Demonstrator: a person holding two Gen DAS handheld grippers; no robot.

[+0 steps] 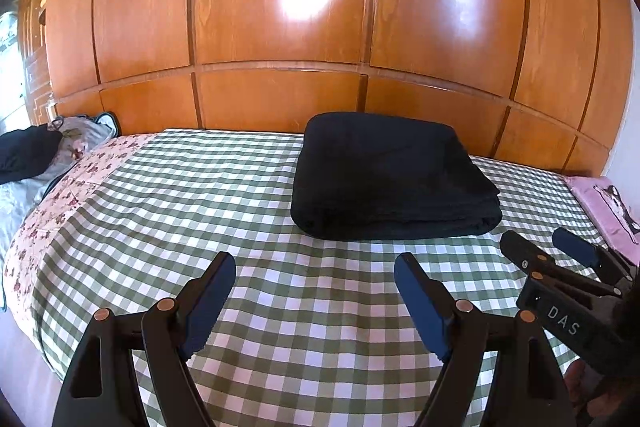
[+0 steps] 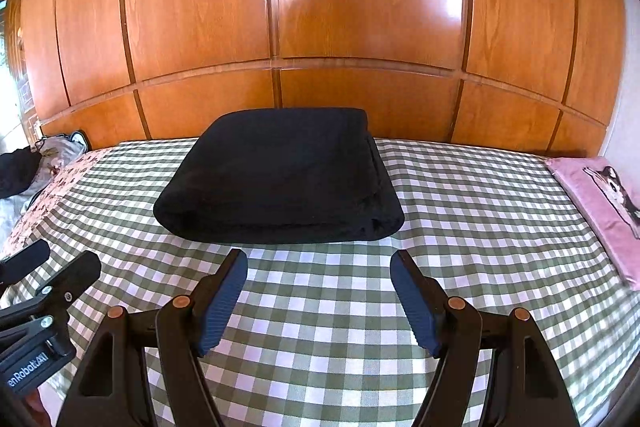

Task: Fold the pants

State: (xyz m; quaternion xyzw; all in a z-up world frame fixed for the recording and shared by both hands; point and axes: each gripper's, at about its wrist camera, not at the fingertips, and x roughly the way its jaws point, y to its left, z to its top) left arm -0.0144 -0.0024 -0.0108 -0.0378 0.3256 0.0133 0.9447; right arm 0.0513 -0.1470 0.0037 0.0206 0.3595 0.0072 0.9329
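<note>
The black pants (image 1: pixel 392 179) lie folded into a thick rectangular bundle on the green checked bedspread (image 1: pixel 240 195), near the headboard; they also show in the right wrist view (image 2: pixel 280 179). My left gripper (image 1: pixel 316 271) is open and empty, hovering above the bedspread a little short of the bundle and to its left. My right gripper (image 2: pixel 319 267) is open and empty, just short of the bundle's near edge. The right gripper (image 1: pixel 548 247) shows at the right of the left wrist view; the left gripper (image 2: pixel 48 259) shows at the lower left of the right wrist view.
A wooden panelled headboard (image 1: pixel 320 27) stands behind the bed. A floral bedspread border and a heap of grey and black clothes (image 1: pixel 36 155) lie at the left. A pink pillow with a dog print (image 2: pixel 600 203) lies at the right edge.
</note>
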